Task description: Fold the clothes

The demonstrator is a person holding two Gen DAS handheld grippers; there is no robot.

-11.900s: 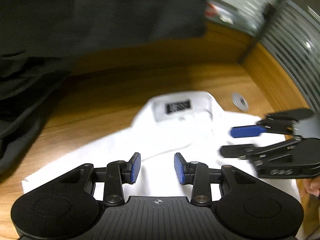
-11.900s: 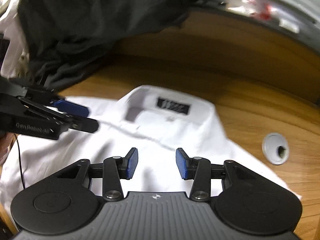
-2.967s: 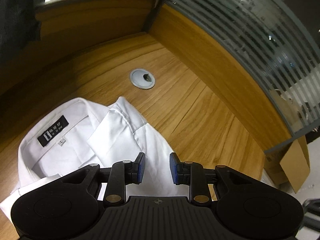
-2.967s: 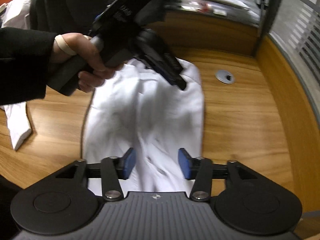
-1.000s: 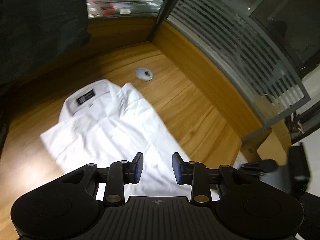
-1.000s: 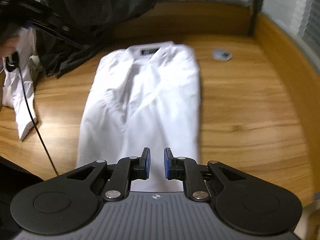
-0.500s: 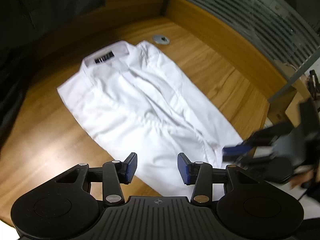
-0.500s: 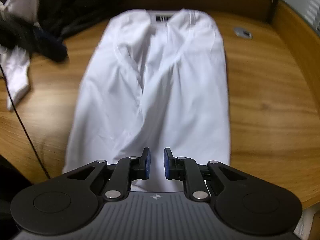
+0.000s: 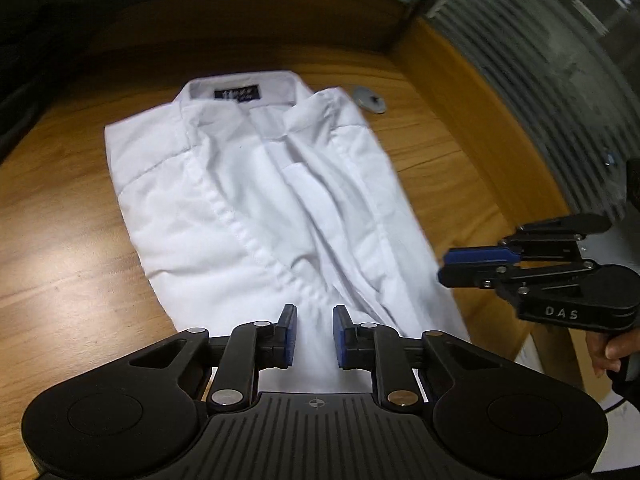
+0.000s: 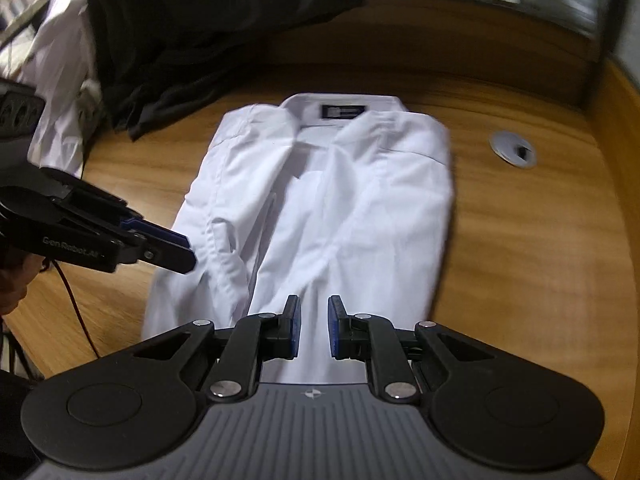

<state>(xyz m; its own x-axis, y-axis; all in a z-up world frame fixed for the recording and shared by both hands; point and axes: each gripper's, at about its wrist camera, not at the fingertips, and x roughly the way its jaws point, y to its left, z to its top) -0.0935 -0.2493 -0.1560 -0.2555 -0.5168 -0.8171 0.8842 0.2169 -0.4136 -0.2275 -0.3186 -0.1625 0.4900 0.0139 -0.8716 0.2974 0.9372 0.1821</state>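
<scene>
- The left tongs (image 9: 314,330) and the right tongs (image 10: 314,326) both hover slightly parted and empty over the near hem.
- The white cotton collared shirt (image 10: 320,208) lies on the brown wooden bench (image 10: 520,240), sides folded inward, collar far.
- Likely next: grip the hem and fold lengthwise toward the collar.
- The hem corners are hidden beneath the tongs; blur softens the edges.

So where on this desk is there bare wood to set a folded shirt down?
Bare wood lies right of the white shirt, between it and the desk's raised edge, broken only by the cable grommet. A narrower strip shows left of the shirt. The far-left corner is crowded with dark clothes and another white garment.
</scene>
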